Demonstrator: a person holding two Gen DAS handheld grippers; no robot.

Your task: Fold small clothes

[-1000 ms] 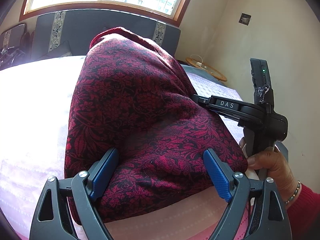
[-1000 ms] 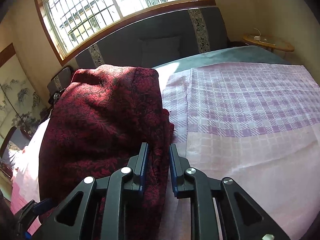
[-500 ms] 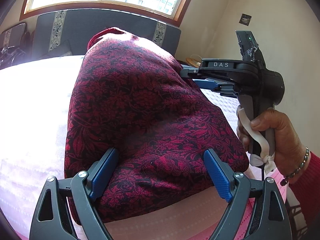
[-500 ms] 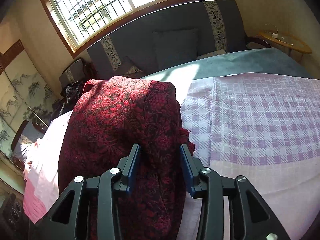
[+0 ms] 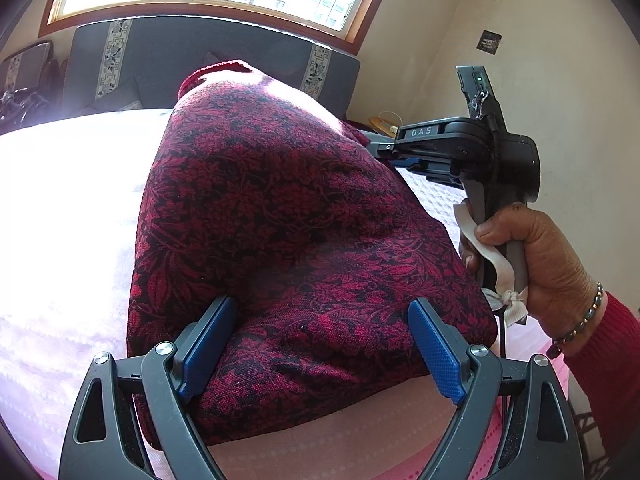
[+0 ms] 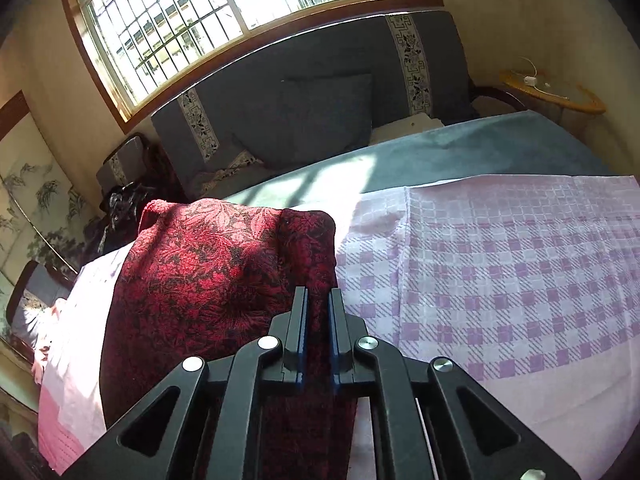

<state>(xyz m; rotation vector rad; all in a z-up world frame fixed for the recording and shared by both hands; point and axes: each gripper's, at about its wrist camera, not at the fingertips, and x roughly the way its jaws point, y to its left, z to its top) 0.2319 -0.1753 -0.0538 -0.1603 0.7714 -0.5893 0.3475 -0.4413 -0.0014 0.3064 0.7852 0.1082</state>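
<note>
bed (image 6: 500,288) under a lilac checked sheet, headboard (image 6: 312,92) below the window. red floral garment (image 5: 288,240) lies folded on it – near edge sits between the left gripper (image 5: 320,344), blue pads spread wide either side, probably not pressing. right gripper (image 6: 318,320) is closing – jaws nearly together, pinching a fold of the cloth. a hand (image 5: 536,256) grips its handle.

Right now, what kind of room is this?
Probably a bedroom or sitting room at home: a bed-like surface under a checked cloth, a dark cushion against a padded backrest, and a barred window.
</note>
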